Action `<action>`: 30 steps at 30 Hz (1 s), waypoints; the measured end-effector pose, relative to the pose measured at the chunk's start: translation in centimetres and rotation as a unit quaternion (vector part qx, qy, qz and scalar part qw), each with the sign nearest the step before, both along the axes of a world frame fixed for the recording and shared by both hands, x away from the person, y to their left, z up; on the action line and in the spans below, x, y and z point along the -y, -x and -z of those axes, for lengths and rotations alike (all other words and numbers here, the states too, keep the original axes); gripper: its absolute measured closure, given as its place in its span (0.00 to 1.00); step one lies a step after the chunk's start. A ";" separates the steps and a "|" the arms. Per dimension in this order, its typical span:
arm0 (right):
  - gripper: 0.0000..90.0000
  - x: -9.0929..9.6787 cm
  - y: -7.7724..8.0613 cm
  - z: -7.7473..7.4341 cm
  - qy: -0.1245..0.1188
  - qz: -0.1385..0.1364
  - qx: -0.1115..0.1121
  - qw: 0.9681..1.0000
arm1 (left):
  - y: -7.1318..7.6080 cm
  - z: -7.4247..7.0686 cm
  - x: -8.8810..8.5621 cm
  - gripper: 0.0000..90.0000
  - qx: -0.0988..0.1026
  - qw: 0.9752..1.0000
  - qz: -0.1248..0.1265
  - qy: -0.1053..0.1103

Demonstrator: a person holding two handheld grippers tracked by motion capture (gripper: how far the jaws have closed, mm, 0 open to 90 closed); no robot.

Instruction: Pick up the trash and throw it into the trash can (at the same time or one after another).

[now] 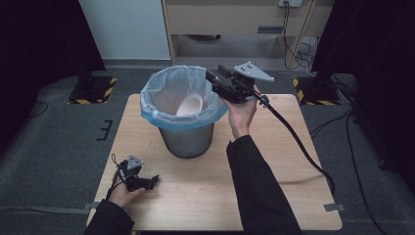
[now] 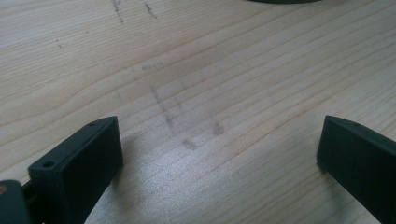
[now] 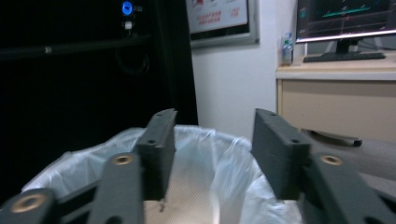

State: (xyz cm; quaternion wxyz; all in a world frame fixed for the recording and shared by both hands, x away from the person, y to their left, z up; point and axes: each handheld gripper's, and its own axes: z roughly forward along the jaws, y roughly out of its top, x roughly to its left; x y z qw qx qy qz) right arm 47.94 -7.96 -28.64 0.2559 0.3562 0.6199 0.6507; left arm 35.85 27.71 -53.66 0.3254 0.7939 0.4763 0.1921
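Gaping right gripper (image 1: 211, 77) — above bin (image 1: 186, 137)

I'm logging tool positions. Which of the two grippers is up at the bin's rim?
The right gripper, held at the rim of the lined bin, jaws open and empty. The left gripper sits low over the table, near the front edge.

L gripper (image 1: 152, 180) low, jaws wide; R gripper (image 1: 211, 76) raised, jaws apart.

— Where do the cameras sit?
— High view looks down on the table (image 1: 274, 196). Left gripper view hugs the tabletop (image 2: 196, 84).
— And the right?
— Level over the bin (image 3: 219, 158), also upper centre from above (image 1: 183, 105).
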 end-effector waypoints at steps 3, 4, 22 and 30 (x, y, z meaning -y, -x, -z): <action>0.35 1.4 0.9 -1.0 0.009 0.017 0.008 1.000 | 0.0 0.0 0.0 0.00 0.000 1.000 0.000 -0.001; 0.31 1.9 1.3 -1.2 0.011 0.019 0.012 1.000 | 0.0 0.0 0.0 0.00 0.000 1.000 0.000 -0.001; 0.08 14.6 9.2 11.7 0.033 0.036 -0.112 0.993 | 0.0 0.0 0.0 0.00 0.000 1.000 0.001 -0.002; 0.05 18.6 10.9 18.1 0.081 0.058 -0.204 0.974 | 0.0 0.0 0.0 0.00 -0.001 1.000 -0.001 -0.002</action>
